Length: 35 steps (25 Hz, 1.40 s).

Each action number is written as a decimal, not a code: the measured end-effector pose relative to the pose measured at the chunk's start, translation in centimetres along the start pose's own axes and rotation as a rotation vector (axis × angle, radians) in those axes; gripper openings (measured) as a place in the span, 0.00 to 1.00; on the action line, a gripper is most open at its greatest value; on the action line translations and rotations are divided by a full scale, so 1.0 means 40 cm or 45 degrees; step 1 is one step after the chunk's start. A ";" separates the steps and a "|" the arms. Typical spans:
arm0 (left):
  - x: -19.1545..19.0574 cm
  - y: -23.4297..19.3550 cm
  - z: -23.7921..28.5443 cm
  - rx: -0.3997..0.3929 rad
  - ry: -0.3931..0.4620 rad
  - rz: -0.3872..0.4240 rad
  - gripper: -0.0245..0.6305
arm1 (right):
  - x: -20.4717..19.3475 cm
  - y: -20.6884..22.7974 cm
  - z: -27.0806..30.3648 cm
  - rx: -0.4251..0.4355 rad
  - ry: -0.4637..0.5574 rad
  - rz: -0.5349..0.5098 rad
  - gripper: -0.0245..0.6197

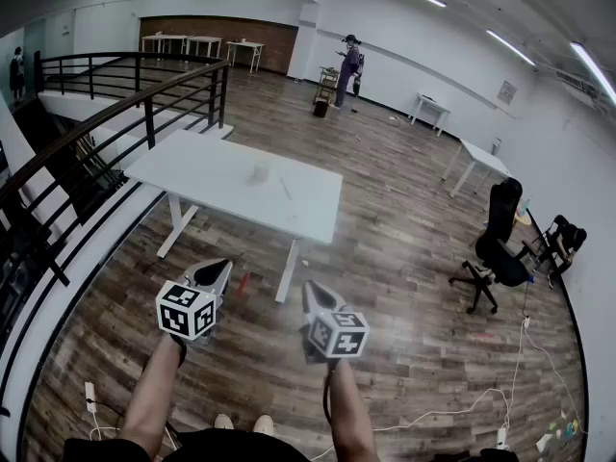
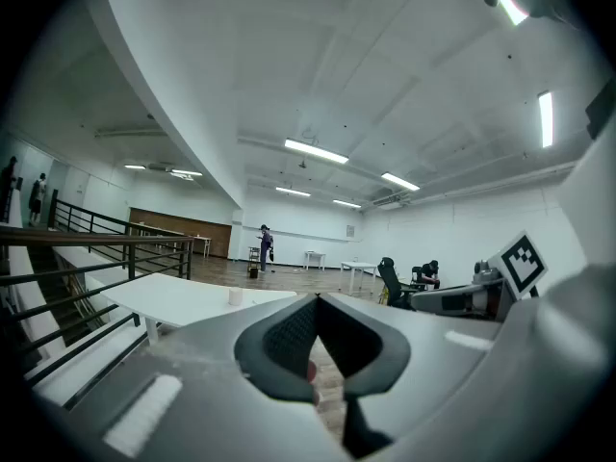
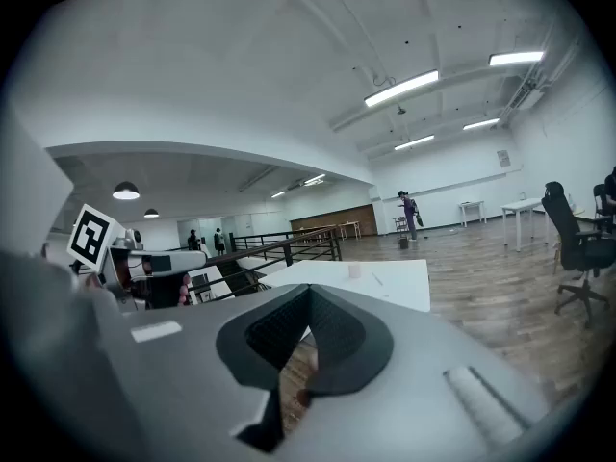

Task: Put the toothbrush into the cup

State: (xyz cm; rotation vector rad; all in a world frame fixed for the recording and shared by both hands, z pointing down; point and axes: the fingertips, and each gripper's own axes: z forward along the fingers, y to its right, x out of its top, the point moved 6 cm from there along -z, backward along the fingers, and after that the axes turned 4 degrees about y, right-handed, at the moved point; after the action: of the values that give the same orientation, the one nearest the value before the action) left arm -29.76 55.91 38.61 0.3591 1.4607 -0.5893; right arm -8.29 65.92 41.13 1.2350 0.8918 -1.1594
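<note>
Head view: the person is holding the left gripper [image 1: 214, 269] and the right gripper [image 1: 314, 295] side by side out in front, both over the wood floor and well short of the white table [image 1: 212, 176]. The cup [image 1: 260, 172] is standing upright near the middle of the table, and the toothbrush [image 1: 285, 189] is lying flat on the tabletop just beside it, on the cup's right, not in it. A black railing [image 1: 115, 114] is running along the left, an office chair [image 1: 499, 248] is sitting off to the right, and a person [image 1: 347, 65] is standing far back in the room. Left gripper view: the jaws are sitting closed, tips meeting, nothing between them. The table is showing beyond the jaws, with the cup [image 2: 235, 296] small on it, well apart from the tips. Right gripper view: the jaws are pressed together tip to tip, gripping nothing. The cup [image 3: 354, 270] and the toothbrush [image 3: 377, 279] are showing on the table ahead, well apart from the tips, with the toothbrush lying to the right of the cup.
</note>
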 end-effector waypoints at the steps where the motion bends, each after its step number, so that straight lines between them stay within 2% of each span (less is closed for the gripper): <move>1: 0.008 -0.004 0.011 -0.005 0.013 0.006 0.05 | 0.011 0.005 0.010 0.001 0.011 -0.011 0.05; 6: 0.037 -0.026 0.046 -0.014 0.046 0.020 0.05 | 0.045 0.017 0.047 0.003 0.042 -0.034 0.05; 23: 0.010 -0.060 0.065 -0.034 0.020 -0.005 0.05 | 0.032 0.013 0.070 0.001 0.043 0.014 0.05; 35: 0.011 -0.162 0.062 -0.056 0.001 0.012 0.05 | 0.013 -0.055 0.163 -0.001 0.013 0.015 0.05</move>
State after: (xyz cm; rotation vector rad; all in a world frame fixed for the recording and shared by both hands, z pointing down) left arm -31.45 49.18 39.21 0.3317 1.4700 -0.5485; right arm -10.86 59.51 41.13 1.2451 0.8917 -1.1441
